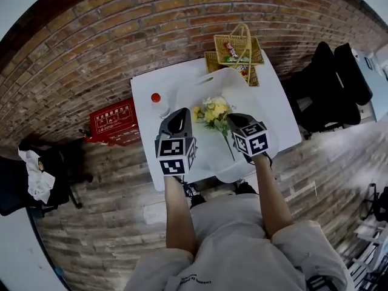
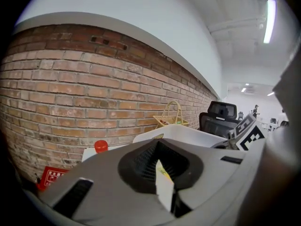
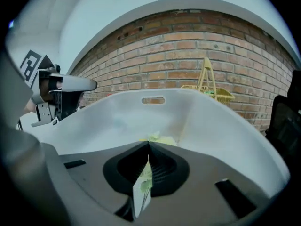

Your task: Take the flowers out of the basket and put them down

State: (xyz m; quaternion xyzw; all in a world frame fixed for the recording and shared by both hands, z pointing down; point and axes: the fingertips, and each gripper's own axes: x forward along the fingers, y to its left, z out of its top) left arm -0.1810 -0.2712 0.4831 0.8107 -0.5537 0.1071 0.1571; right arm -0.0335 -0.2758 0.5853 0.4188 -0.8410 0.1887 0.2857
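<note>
Your forearms come up from 6 o'clock in the head view, one gripper in each hand, both over the white counter (image 1: 145,105).

Your left gripper (image 1: 179,115) has its jaws together. In its own view the tips meet, leaving only a thin slit behind them, and nothing is held. It points toward 12 o'clock, near the flowers on their 9 o'clock side.

Your right gripper (image 1: 236,121) is likewise closed. Its own view shows the tips touching and only a narrow sliver of light between the pads, with nothing gripped. Its tips sit just beside the flowers, at their 4 o'clock.

The flowers (image 1: 213,110), a small yellow and cream bunch with green leaves, lie inside the white basket (image 1: 233,80). In the right gripper view they show just past the jaw tips, down in the hollow of the basket. A slot handle is cut in the basket's far wall.

At 10 o'clock from the flowers, a clear bottle with a red cap (image 1: 156,100) stands on the counter. A yellow wicker basket (image 1: 238,52) holding packets sits at the far edge, at 12 o'clock.

Off the counter, a red box (image 1: 112,121) lies on the floor at 9 o'clock. Black chairs (image 1: 321,90) stand at 3 o'clock. A brick wall (image 1: 121,35) runs behind everything.
</note>
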